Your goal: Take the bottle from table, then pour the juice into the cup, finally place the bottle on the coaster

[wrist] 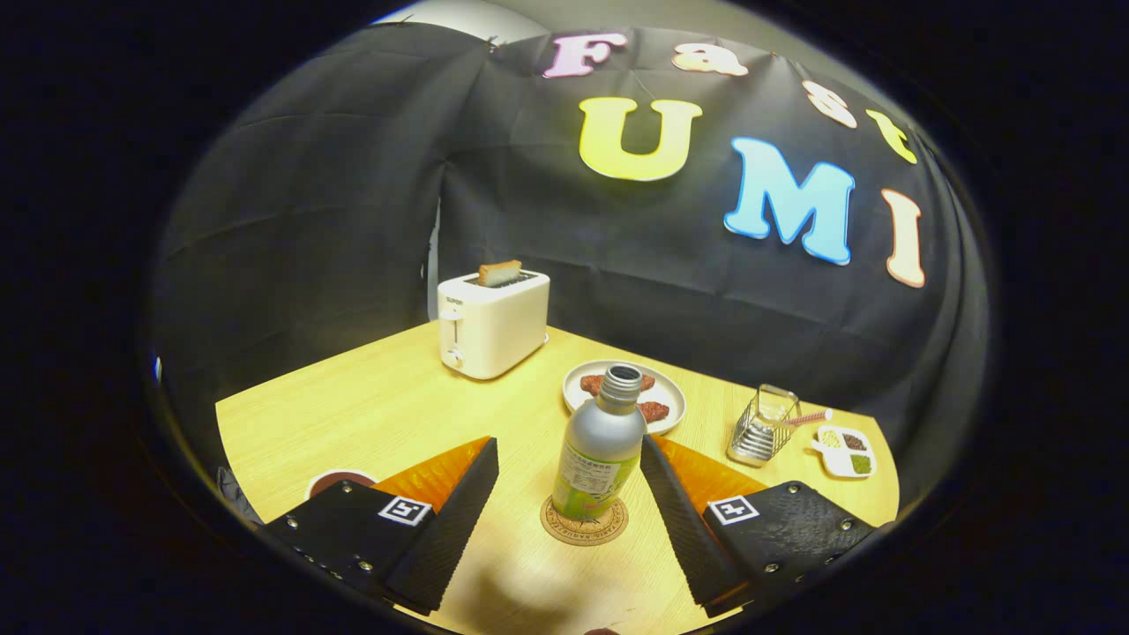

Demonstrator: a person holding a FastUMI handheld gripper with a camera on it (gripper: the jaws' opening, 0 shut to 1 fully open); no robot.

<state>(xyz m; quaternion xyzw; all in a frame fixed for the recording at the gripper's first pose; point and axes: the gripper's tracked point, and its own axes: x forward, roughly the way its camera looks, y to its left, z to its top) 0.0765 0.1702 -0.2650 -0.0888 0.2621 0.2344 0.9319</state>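
on the table [370, 406], bottle [600, 445] on coaster [584, 522], gripper [569, 463] open.

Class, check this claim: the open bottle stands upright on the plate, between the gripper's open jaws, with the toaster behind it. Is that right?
Not quite. The gripper view shows the bottle upright on the round coaster, not the plate, which lies behind it. The rest holds: the gripper is open around it, the toaster beyond.

Bright overhead light warms the table [353, 414]; fisheye bending curves the edges, a soft shadow pools at lower centre.
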